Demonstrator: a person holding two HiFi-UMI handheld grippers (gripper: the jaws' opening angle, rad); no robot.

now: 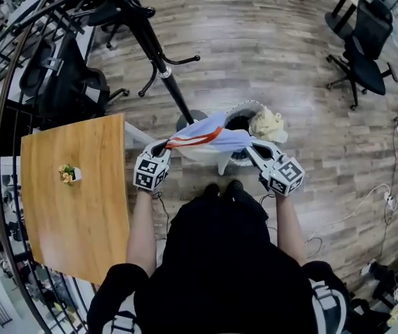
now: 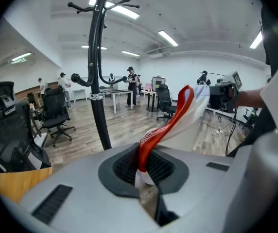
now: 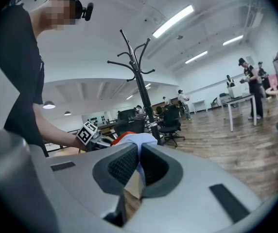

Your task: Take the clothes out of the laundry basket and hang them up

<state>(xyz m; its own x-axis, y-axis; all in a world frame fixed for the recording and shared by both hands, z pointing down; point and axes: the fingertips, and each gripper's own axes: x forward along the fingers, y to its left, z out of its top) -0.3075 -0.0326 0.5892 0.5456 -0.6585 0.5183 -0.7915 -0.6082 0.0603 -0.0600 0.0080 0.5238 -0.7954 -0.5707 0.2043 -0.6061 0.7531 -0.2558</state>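
Seen from above: a pale blue garment (image 1: pixel 209 136) w/ an orange-red stripe hangs stretched just over the near side of the white laundry basket (image 1: pixel 246 105). The L gripper (image 1: pixel 164 147), left of the basket, has its jaws clamped on one end of the garment. The R gripper (image 1: pixel 255 149), at the basket's near-right rim, pinches the other end. A cream cloth (image 1: pixel 267 124) lies in the basket. A black coat stand (image 1: pixel 158 65) rises just beyond-left of the basket, and a wooden table (image 1: pixel 81 186) sits farther left.

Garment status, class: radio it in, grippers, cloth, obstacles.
Grippers: left gripper and right gripper shut on garment. Garment stretched between them above laundry basket. Coat rack beyond; nothing seen blocking.
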